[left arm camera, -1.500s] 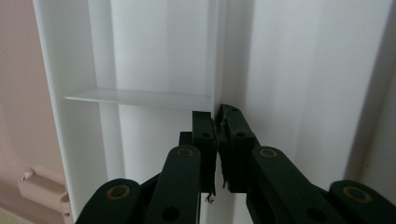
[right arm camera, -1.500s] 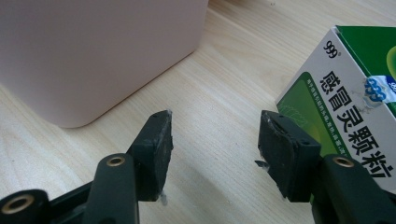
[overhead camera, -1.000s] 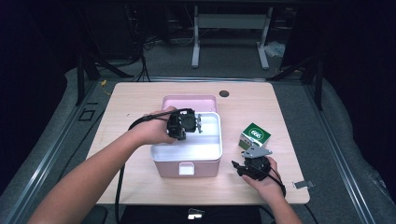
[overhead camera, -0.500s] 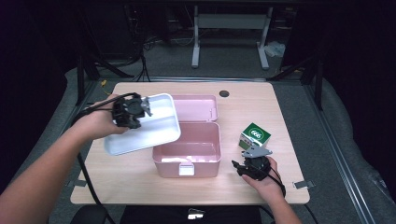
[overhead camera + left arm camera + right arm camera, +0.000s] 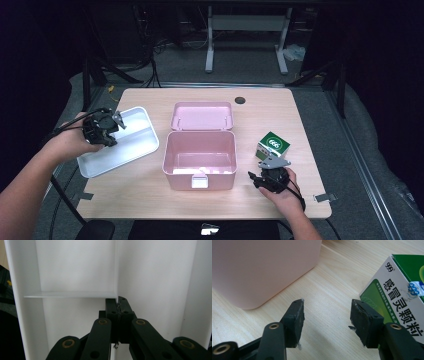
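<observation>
The left hand-held gripper (image 5: 114, 123) is clamping the smooth white tray's (image 5: 135, 145) divider, left of the glossy pink box (image 5: 200, 160). The right hand-held gripper (image 5: 327, 322) is gaping empty beside the green carton (image 5: 402, 292) on the woodgrain counter (image 5: 260, 115).

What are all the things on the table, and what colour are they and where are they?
Box: one, pink, open, middle of the table, its lid folded back behind it.
Tray: one, white, with a divider inside, at the table's left edge, left of the box.
Carton: one, green and white with printed writing, right of the box.
Table: one, light wood, with a dark round hole near its far edge.
Left gripper: one, black, shut on the tray's divider, held in the left hand.
Right gripper: one, black, fingers open, on the table in front of the carton, held in the right hand.
</observation>
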{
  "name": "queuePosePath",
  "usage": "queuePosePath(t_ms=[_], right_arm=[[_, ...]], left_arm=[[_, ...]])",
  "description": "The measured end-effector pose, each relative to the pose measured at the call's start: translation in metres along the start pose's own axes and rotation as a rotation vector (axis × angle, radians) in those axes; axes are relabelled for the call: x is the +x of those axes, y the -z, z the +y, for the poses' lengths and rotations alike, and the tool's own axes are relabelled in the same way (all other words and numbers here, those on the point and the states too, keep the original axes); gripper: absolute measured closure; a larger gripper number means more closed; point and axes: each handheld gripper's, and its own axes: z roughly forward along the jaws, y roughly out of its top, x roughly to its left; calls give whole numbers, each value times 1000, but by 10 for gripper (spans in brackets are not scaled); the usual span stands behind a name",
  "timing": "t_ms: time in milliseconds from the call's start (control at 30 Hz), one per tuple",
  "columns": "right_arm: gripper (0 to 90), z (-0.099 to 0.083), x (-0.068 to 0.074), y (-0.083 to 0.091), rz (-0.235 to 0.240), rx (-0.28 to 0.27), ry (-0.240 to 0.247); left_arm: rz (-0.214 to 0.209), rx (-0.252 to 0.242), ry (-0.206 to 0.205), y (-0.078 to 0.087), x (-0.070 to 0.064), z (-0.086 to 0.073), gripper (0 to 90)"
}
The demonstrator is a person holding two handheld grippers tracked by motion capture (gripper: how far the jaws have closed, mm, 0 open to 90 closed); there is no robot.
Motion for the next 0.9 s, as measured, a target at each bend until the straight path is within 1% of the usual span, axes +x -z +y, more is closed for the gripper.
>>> queuePosePath(t_ms=[100, 167, 200, 300, 433, 500, 567, 633, 767, 900], right_arm=[[444, 0, 0, 0, -1, 0, -2], [444, 0, 0, 0, -4, 0, 0], [444, 0, 0, 0, -1, -2, 0], [443, 0, 0, 1, 2, -1, -3], [444, 0, 0, 1, 3, -3, -5], [444, 0, 0, 1, 3, -3, -4], [444, 0, 0, 1, 3, -3, -3], [444, 0, 0, 1, 3, 0, 1], [444, 0, 1, 1, 3, 0, 1], [444, 0, 1, 1, 4, 0, 0]], left_arm=[[-13, 6, 3, -8, 0, 0, 894], [-24, 12, 7, -16, -2, 0, 894], [-28, 20, 1, -21, -3, 0, 894], [-55, 35, 10, -41, -6, -1, 894], [-74, 68, 27, -70, -9, -4, 894], [-92, 73, 38, -85, -10, -6, 894], [-110, 80, 47, -96, -11, -7, 894], [-122, 76, 56, -106, -12, -8, 894], [-145, 77, 75, -120, -12, -9, 895], [-149, 88, 86, -132, -12, -11, 894]])
